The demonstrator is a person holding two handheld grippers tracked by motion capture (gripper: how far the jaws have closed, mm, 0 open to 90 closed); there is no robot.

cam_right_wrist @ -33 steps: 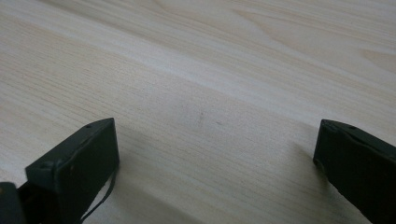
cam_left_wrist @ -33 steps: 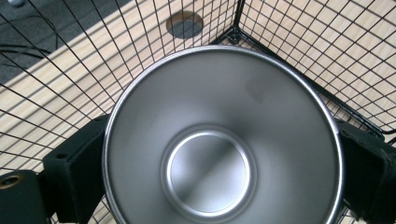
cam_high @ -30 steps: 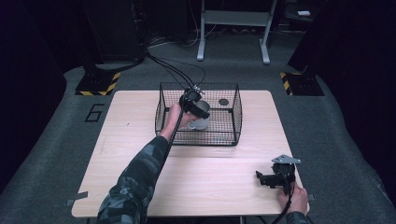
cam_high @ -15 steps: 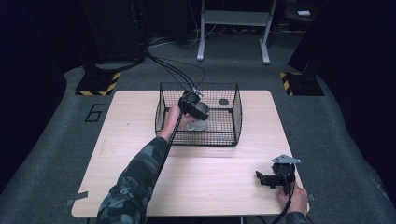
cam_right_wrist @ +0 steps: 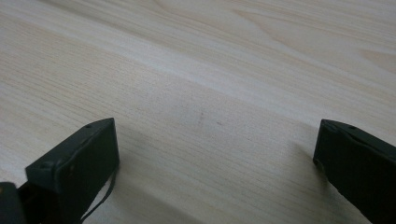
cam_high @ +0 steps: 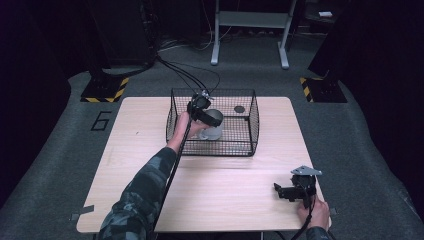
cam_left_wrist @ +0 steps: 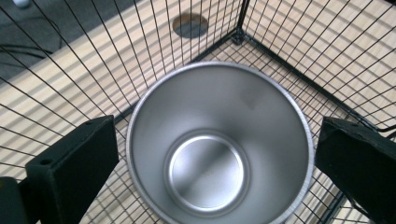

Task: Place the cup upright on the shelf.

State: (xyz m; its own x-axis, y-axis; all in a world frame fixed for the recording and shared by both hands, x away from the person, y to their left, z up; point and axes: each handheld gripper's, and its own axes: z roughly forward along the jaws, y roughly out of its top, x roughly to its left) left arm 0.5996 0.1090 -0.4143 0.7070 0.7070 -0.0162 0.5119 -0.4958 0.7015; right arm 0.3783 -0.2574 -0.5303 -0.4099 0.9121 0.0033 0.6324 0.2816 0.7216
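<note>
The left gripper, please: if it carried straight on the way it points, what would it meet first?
Most likely the steel cup in the wire basket: the left gripper looks down into its open mouth, jaws wide on either side of the rim. How near is unclear.

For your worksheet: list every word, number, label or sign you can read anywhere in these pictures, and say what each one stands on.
"6": a large dark numeral on the grey floor left of the table, in the high view.
Yellow-and-black hazard stripes mark two floor bases, without words.
No lettering can be read on the metal cup, wire basket or grippers.
</note>
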